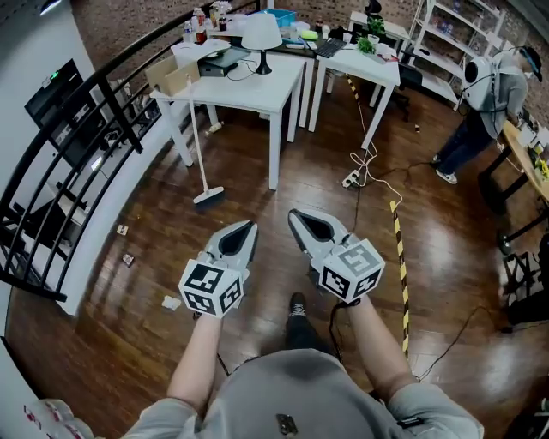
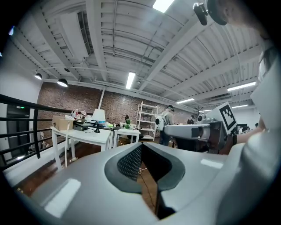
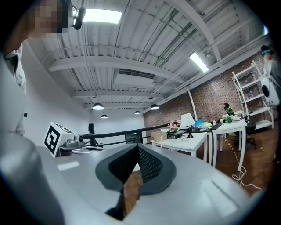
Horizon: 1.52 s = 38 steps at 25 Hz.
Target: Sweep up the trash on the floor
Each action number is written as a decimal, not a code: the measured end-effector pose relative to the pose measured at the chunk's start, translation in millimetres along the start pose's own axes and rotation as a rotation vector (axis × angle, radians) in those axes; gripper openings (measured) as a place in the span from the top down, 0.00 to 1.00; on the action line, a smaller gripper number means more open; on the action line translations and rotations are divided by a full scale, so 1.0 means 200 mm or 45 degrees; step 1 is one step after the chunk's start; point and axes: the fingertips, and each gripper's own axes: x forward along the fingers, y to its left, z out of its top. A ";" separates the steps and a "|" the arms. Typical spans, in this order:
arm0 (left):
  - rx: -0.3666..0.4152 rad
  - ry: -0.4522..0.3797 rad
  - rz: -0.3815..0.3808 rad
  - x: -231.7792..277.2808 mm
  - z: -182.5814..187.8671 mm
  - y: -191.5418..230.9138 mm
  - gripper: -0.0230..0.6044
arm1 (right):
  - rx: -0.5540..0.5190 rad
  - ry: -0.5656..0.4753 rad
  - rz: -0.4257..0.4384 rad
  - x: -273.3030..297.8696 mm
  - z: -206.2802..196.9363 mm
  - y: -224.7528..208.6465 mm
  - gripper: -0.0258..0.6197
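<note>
My left gripper and right gripper were both closed on nothing, side by side before me. Small scraps of trash lay on the floor to their left, probably light and easily scattered. Farther off, the broom stood against the table. It looked stiff and light, best gripped mid-handle.

Floor scraps too small to identify, clutter on the far white table too small to name, right-hand desk cut by the picture's edge, wearer's torso cut off below
</note>
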 end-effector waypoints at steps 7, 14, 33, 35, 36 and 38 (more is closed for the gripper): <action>-0.012 0.040 0.119 0.55 0.09 0.24 0.96 | 0.034 -0.008 0.118 0.29 0.10 -0.55 0.96; -0.017 0.039 0.237 0.85 0.20 0.54 0.96 | 0.046 0.006 0.248 0.70 0.17 -0.90 0.96; -0.099 -0.045 0.465 1.48 0.37 1.83 0.96 | -0.082 0.166 0.516 2.14 0.20 -1.37 0.96; -0.104 -0.041 0.515 1.50 0.39 1.95 0.96 | -0.080 0.166 0.553 2.29 0.21 -1.38 0.96; -0.108 -0.044 0.544 1.51 0.40 2.01 0.96 | -0.078 0.163 0.575 2.37 0.21 -1.39 0.96; -0.112 -0.052 0.598 1.54 0.42 2.12 0.96 | -0.072 0.163 0.623 2.52 0.22 -1.41 0.96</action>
